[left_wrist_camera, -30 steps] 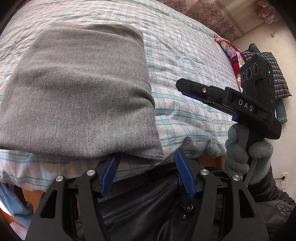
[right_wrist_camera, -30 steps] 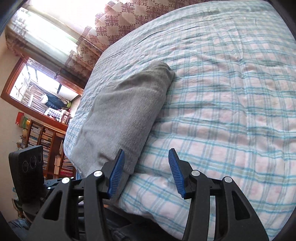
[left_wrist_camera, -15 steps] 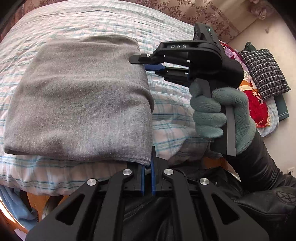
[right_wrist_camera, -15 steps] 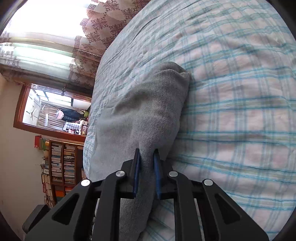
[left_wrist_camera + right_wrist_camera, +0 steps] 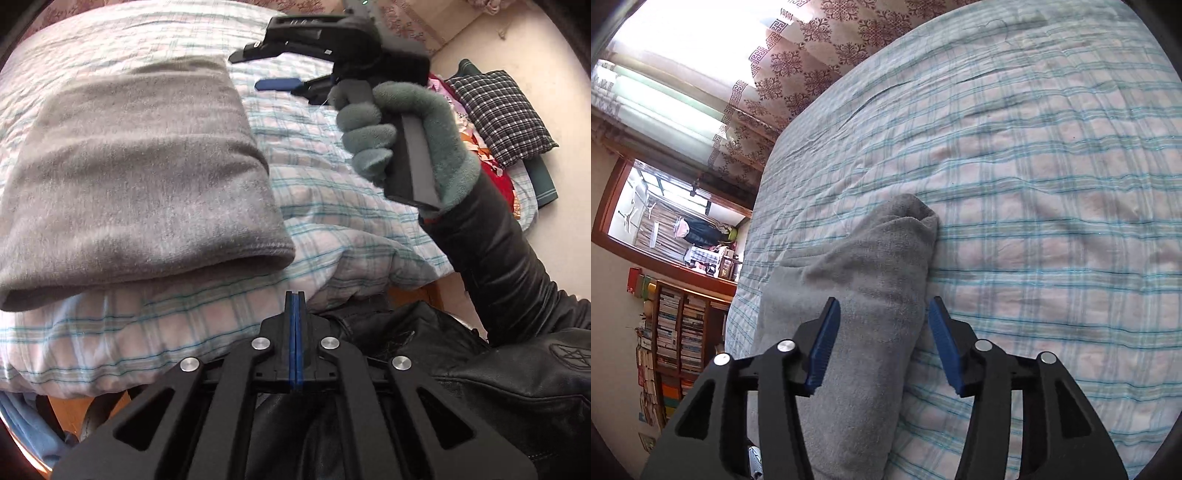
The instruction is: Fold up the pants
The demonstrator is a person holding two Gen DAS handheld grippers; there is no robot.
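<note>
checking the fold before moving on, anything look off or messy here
Nothing stands out. The folded grey pants lie flat and tidy on the checked bedspread, near its edge, with no loose leg or corner sticking out.

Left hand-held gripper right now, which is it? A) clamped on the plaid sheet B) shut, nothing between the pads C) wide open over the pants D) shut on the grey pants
B: in the left wrist view the left hand-held gripper has its blue pads pressed flat together with no cloth in between, and the folded pants lie apart on the sheet.
</note>
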